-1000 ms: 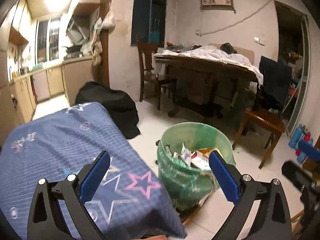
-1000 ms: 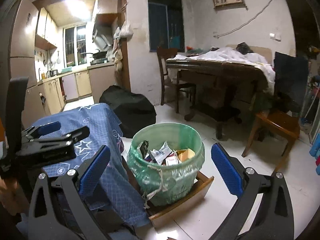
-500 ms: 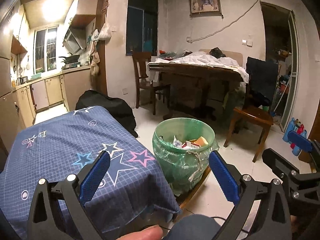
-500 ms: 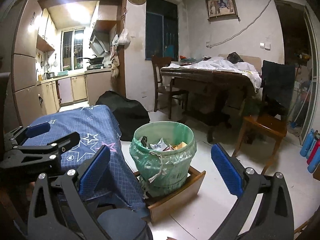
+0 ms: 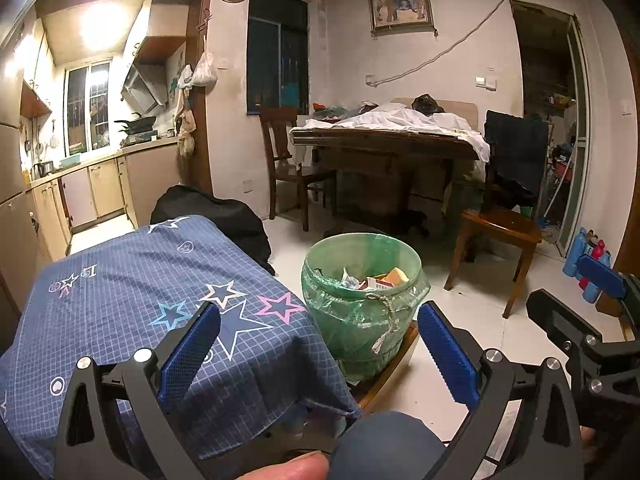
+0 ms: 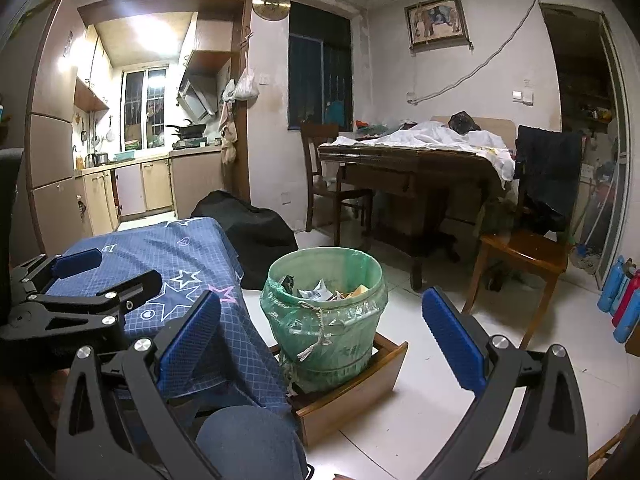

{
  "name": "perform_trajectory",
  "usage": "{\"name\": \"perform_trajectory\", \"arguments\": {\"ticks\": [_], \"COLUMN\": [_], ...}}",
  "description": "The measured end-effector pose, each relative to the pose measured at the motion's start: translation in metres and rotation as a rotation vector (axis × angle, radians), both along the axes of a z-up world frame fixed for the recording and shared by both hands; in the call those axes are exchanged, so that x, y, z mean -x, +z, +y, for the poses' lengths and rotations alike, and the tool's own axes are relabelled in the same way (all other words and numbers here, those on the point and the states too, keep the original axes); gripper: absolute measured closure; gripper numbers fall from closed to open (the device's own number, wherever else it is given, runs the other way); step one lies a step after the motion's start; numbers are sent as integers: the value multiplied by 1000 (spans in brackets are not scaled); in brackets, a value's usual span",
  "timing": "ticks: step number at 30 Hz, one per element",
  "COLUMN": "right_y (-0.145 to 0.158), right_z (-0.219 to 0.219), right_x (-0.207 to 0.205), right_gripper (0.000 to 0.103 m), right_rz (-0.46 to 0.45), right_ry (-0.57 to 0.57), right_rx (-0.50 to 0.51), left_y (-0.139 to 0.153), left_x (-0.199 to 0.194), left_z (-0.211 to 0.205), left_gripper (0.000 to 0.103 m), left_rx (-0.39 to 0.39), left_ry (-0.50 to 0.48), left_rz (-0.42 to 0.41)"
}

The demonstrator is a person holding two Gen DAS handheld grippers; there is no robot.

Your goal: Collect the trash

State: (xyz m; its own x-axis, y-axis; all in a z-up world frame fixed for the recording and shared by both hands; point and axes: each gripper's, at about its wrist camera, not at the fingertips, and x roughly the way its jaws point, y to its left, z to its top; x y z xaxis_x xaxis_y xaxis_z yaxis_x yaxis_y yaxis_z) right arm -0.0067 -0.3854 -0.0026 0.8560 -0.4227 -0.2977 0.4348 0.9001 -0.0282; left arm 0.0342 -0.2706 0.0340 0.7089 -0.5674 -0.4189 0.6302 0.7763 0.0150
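A green bin (image 5: 362, 304) lined with a clear bag stands on the floor beside the low table, seen in the right wrist view as the same bin (image 6: 326, 320). Paper and cartons (image 5: 374, 278) fill its top. My left gripper (image 5: 318, 350) is open and empty, held back from the bin above the table's near corner. My right gripper (image 6: 320, 344) is also open and empty, pulled back from the bin. The right gripper shows at the right edge of the left wrist view (image 5: 592, 300), and the left gripper (image 6: 76, 280) at the left of the right wrist view.
A low table under a blue star-print cloth (image 5: 140, 292) stands left of the bin. The bin rests in a wooden drawer (image 6: 352, 388) on the floor. A black bag (image 6: 252, 232), a dining table (image 6: 408, 168), wooden chairs (image 5: 500, 232) and blue bottles (image 6: 620, 300) lie beyond. My knee (image 5: 384, 444) is below.
Both grippers have drawn back and upward from the bin, so it looks smaller and farther away. Both stay open and empty.
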Motion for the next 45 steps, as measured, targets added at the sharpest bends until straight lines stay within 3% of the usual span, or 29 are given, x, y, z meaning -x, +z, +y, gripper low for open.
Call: {"name": "perform_trajectory", "arguments": {"ticks": [12,45], "right_y": [-3,-3], "right_z": [2,2], "right_x": [10,9], "right_gripper": [6,6], "right_rz": [-81,-79], "right_ry": [-25,-22], "right_rx": [32,21], "left_y": [-4,-13], "left_x": [-6,-9], "left_z": [4,1], "left_gripper": [5,5], "left_rx": [12,9], "left_ry": [16,19], "left_rz": [2,3]}}
